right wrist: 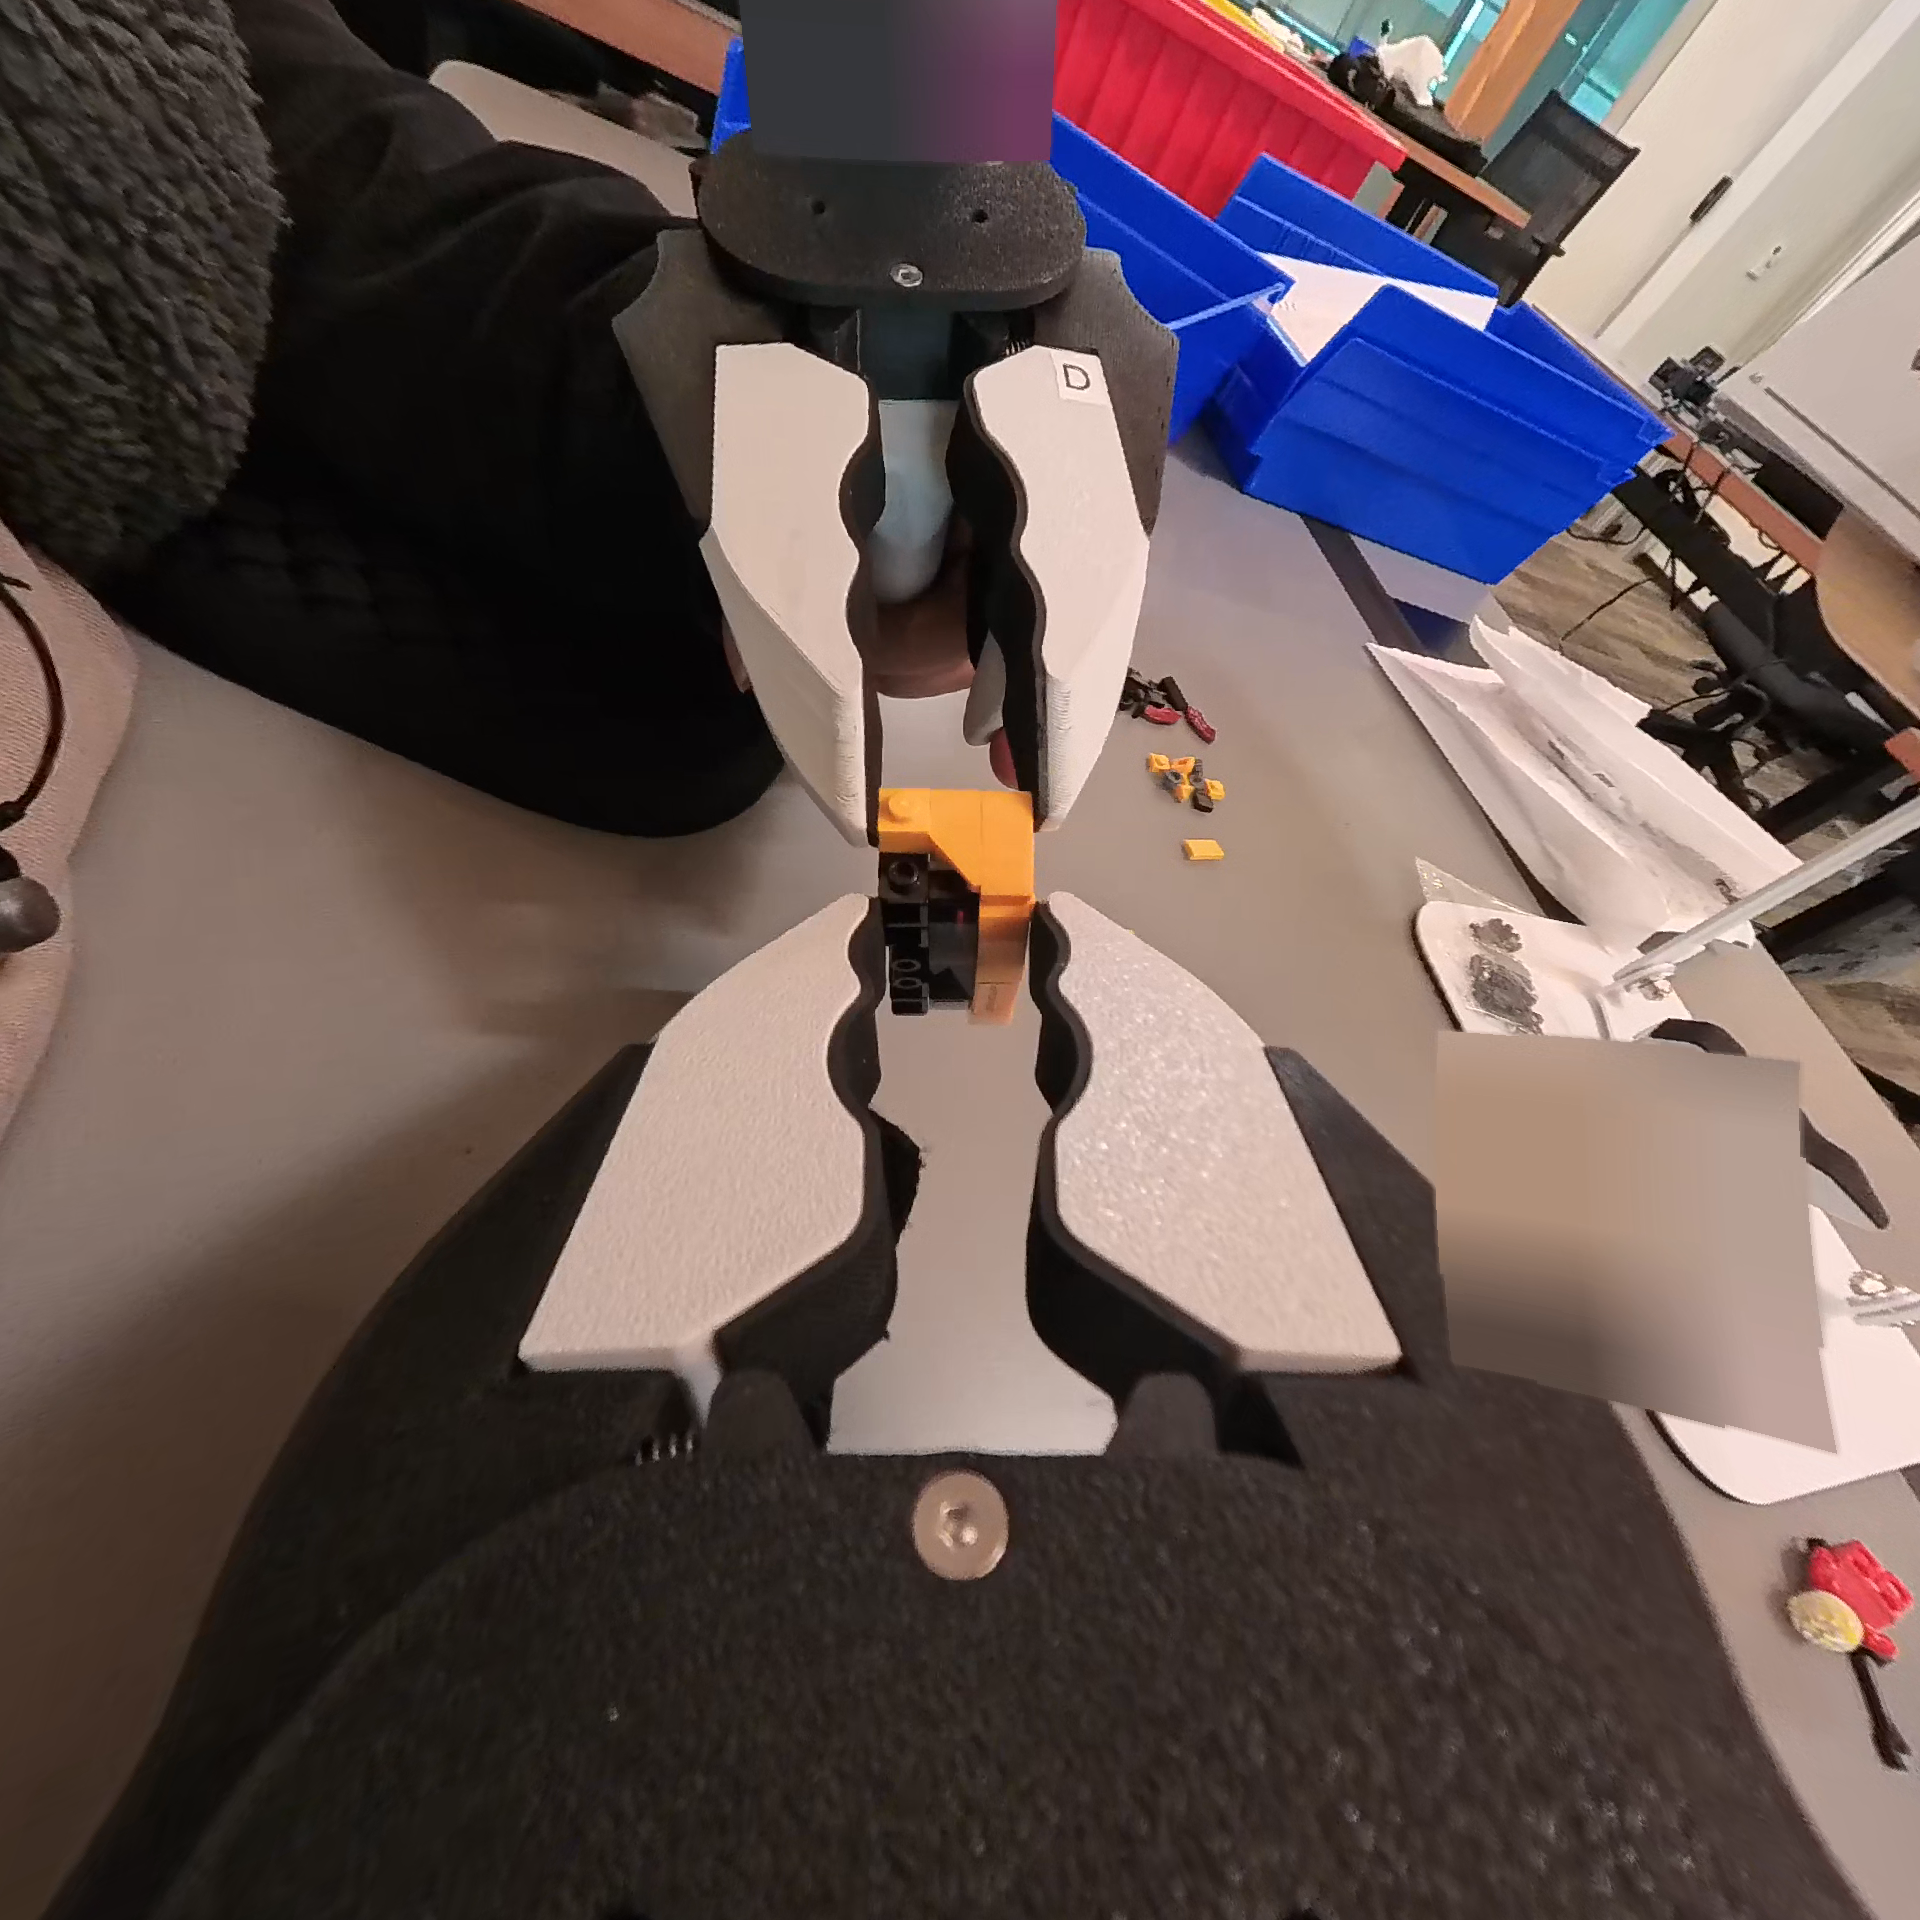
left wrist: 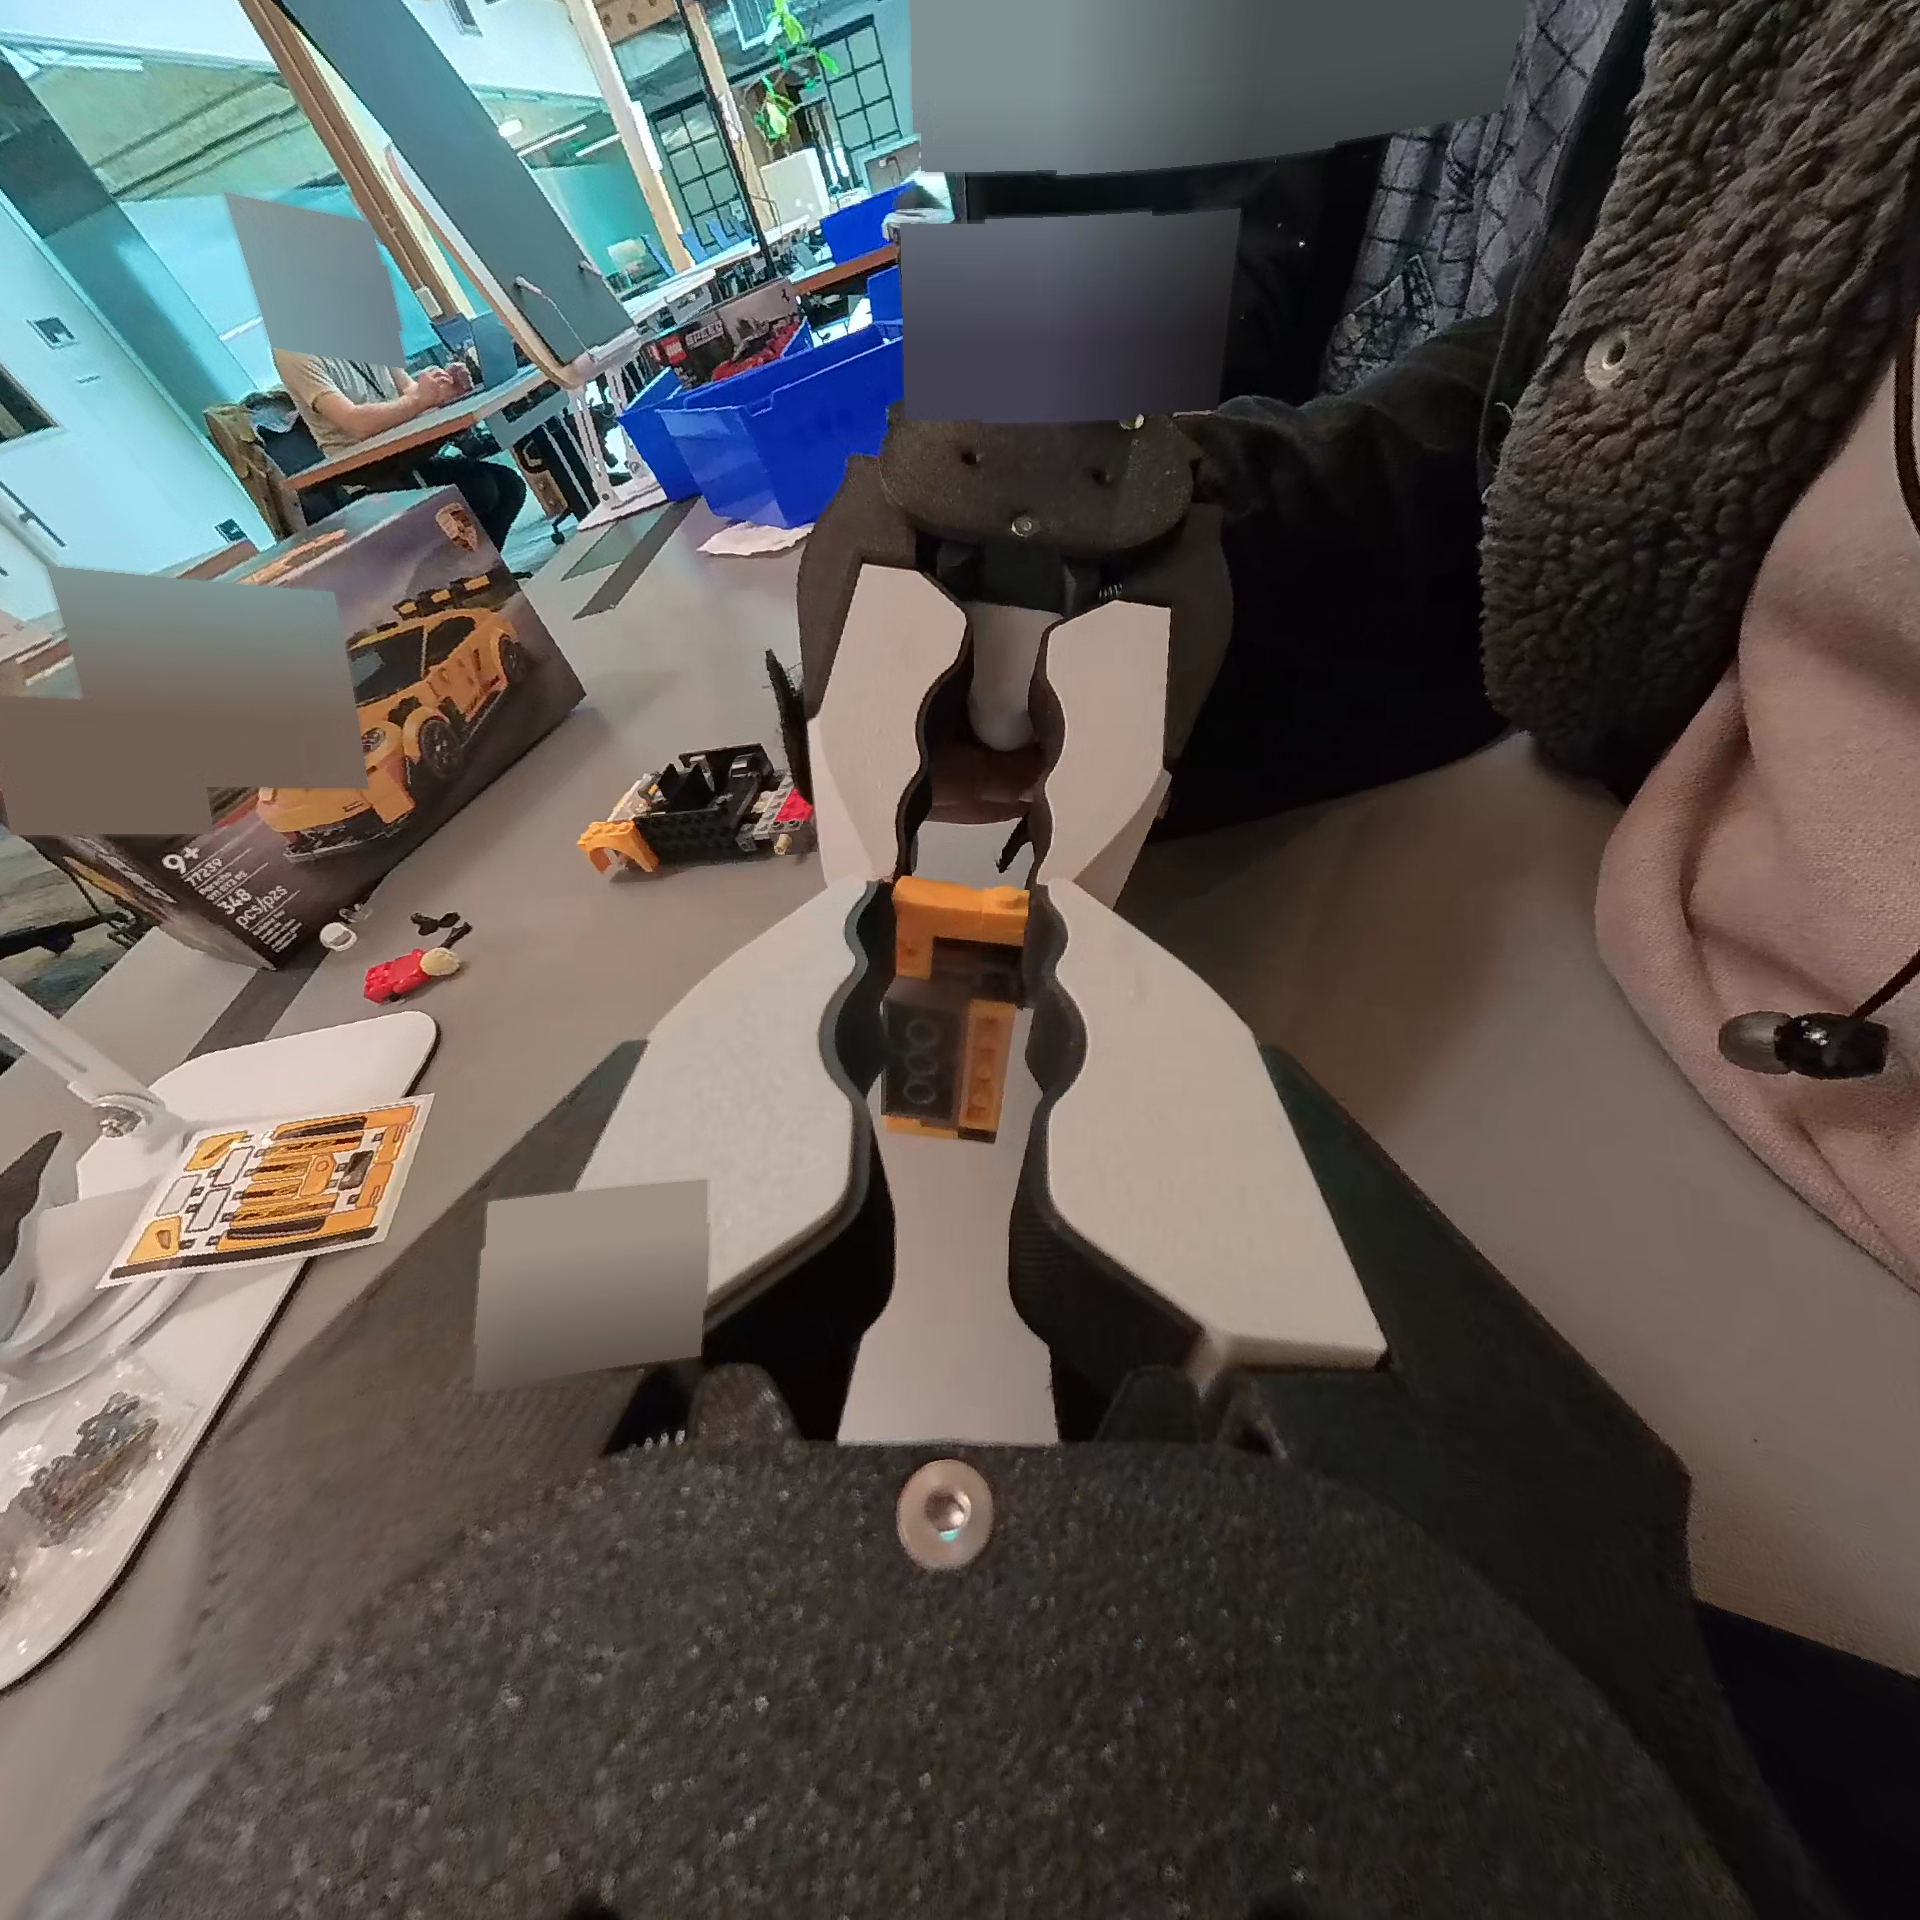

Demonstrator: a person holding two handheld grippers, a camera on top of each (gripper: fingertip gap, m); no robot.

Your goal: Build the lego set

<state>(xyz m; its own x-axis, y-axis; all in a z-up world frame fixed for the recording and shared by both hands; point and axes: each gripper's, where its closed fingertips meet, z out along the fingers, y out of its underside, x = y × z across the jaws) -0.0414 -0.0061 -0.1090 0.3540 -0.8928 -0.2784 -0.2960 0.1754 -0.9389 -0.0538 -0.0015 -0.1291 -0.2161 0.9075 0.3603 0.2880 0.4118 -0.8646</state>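
A small orange-and-black lego sub-assembly [left wrist: 951, 1039] hangs in the air over the grey table [left wrist: 665, 623], held between my two grippers, which face each other tip to tip. My left gripper [left wrist: 961, 894] is shut on its lower part. My right gripper [left wrist: 961, 857] comes in from the far side and is shut on its orange end. In the right wrist view the same sub-assembly [right wrist: 982, 894] sits between my right gripper's tips [right wrist: 954, 906], with the left gripper [right wrist: 954, 826] opposite. A partly built black car chassis [left wrist: 707, 805] with an orange wheel arch lies on the table beyond.
The lego box [left wrist: 416, 727], a sticker sheet [left wrist: 281, 1184] on a white tray [left wrist: 343, 1049] and a red piece [left wrist: 400, 971] lie to the left. Blue bins [right wrist: 1434, 436], loose orange bits [right wrist: 1184, 779], paper [right wrist: 1558, 769] and bagged parts [right wrist: 1507, 966] lie to the right. A person's dark sleeve [right wrist: 468, 468] is close.
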